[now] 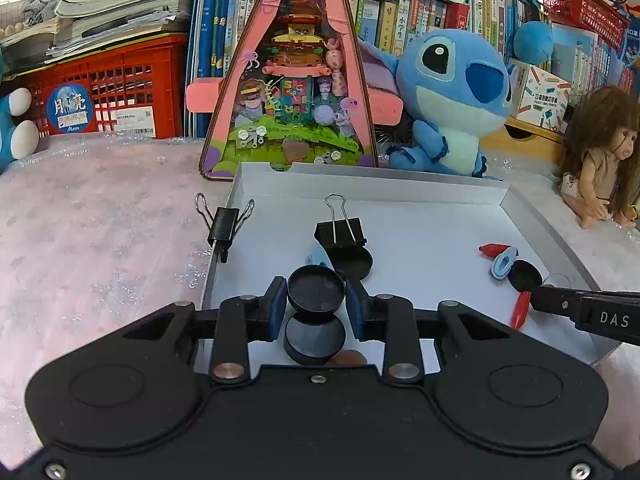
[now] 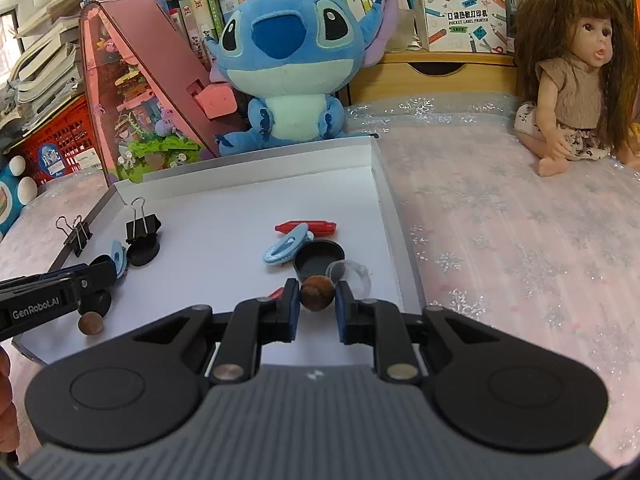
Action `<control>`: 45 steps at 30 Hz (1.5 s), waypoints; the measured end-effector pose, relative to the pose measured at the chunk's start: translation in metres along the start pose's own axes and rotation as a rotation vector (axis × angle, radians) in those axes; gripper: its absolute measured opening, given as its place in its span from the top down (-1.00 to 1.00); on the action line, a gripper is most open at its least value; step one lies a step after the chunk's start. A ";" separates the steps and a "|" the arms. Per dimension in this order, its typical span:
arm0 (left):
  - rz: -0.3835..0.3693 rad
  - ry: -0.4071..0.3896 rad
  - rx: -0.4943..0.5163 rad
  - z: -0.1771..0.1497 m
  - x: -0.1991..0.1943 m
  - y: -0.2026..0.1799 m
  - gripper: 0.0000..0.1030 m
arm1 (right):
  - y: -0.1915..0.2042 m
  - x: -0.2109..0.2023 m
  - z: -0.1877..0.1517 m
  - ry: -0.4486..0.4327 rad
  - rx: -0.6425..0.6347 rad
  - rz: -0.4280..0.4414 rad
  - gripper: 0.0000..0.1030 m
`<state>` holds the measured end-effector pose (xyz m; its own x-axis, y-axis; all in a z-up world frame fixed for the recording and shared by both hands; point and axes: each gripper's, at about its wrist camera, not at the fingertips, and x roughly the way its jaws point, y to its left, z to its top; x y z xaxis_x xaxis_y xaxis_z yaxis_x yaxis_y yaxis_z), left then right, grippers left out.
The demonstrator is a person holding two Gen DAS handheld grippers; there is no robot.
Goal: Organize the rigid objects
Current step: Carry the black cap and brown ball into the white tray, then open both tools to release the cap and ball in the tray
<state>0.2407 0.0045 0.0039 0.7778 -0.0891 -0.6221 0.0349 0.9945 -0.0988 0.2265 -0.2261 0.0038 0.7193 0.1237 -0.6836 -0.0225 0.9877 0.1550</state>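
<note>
A white tray [image 1: 400, 184] holds small items. My left gripper [image 1: 316, 296] is shut on a black round cap [image 1: 316, 290], held above another black cap [image 1: 315, 338] and a brown nut [image 1: 348, 359]. My right gripper [image 2: 317, 298] is shut on a brown round nut [image 2: 317, 293] near the tray's right side. Just beyond it lie a black cup-shaped cap [image 2: 318, 258], a clear lid [image 2: 350, 274], a light blue clip [image 2: 285, 249] and a red piece [image 2: 306, 227]. A binder clip [image 1: 340, 230] stands on a black cap [image 1: 354, 262]; another binder clip [image 1: 224, 224] grips the tray's left rim.
A Stitch plush [image 2: 288, 60], a pink triangular toy box [image 1: 292, 80] and a red crate [image 1: 108, 88] stand behind the tray. A doll [image 2: 572, 80] sits at the right on the pink snowflake cloth [image 2: 520, 260]. Books fill the shelf behind.
</note>
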 end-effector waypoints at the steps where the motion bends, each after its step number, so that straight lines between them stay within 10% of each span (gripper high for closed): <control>1: 0.000 0.000 0.003 0.000 0.000 0.000 0.41 | 0.000 -0.001 0.000 -0.001 -0.003 0.001 0.47; 24: 0.021 -0.050 0.074 0.002 -0.035 -0.011 -0.61 | 0.009 -0.035 -0.003 -0.104 -0.064 0.008 -0.53; 45: -0.005 -0.106 0.125 -0.015 -0.094 -0.023 -0.70 | 0.021 -0.086 -0.015 -0.174 -0.108 0.024 -0.65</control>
<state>0.1577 -0.0109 0.0533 0.8390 -0.0940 -0.5359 0.1114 0.9938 0.0001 0.1536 -0.2140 0.0548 0.8263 0.1377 -0.5461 -0.1085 0.9904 0.0857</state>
